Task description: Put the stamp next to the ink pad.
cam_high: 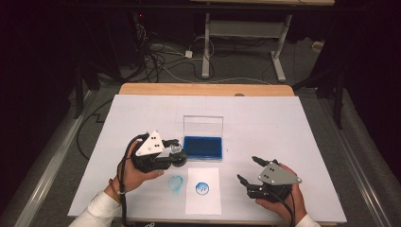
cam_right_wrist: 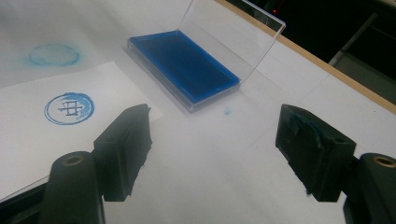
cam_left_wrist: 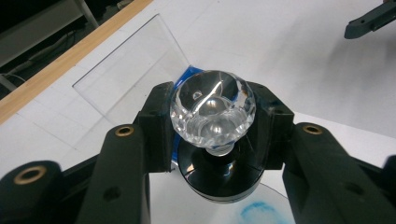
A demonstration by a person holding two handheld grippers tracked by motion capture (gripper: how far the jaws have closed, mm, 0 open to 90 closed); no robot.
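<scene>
**Handling the Stamp Between Ink Pad and Paper**

The left gripper (cam_high: 174, 152) pinches the stamp (cam_left_wrist: 212, 109) by its clear faceted knob, one jaw on each side; the black round base hangs below the pads. In the high view the stamp sits just beside the near left corner of the ink pad (cam_high: 203, 147), roughly mid-table. The pad's clear lid (cam_high: 203, 125) stands open on the far side. The right gripper (cam_high: 249, 171) has its jaws spread with nothing between them, resting toward the table's near right corner.

The sheet of paper (cam_high: 203, 190) lies at the near edge of the table, centred, and already bears one blue round imprint (cam_high: 202, 188). A blue smudge (cam_high: 175, 183) marks the white table cover (cam_high: 283, 137) just left of the sheet.

Recommended procedure, judged from the present layout:

1. Keep the stamp base level; the knob is smooth and rounded and may roll in the jaws if tilted.
2. If re-inking, lower straight onto the blue surface, well clear of the lid.
3. For a further imprint, aim at bare paper, not the cover.
4. Use the right gripper to pin a corner of the sheet so that it does not lift with the stamp.
</scene>
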